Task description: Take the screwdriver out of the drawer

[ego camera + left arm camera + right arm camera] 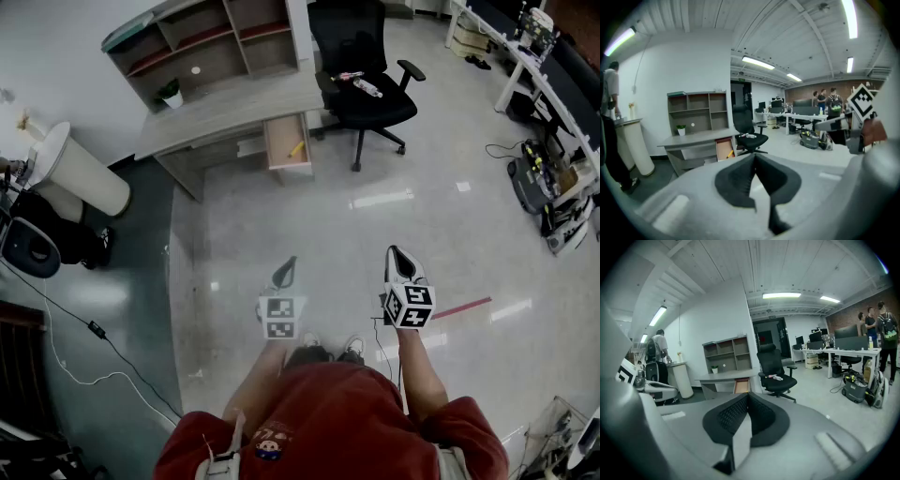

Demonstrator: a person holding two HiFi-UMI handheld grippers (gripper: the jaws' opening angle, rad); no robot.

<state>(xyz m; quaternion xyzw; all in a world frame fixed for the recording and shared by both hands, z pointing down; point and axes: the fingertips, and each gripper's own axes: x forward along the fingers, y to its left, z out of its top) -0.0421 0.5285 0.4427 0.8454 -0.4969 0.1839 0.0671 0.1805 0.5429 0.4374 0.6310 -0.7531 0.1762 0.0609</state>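
Note:
A yellow-handled screwdriver (296, 148) lies in the open wooden drawer (286, 131) of the grey desk (225, 111), far ahead across the floor. In the left gripper view the drawer (723, 146) and the screwdriver (730, 153) show small and distant. My left gripper (288, 265) is shut with nothing in it, its tips (754, 156) meeting. My right gripper (394, 251) is held beside it, jaws also together and empty (747, 395). Both point slightly down toward the desk, well short of it. The drawer (742, 386) appears straight ahead in the right gripper view.
A black office chair (364, 75) with small items on its seat stands right of the drawer. A shelf unit (211, 42) sits on the desk. A white cylinder bin (80, 169) stands left. Cables and equipment (539, 178) lie at the right. People stand far back (827, 101).

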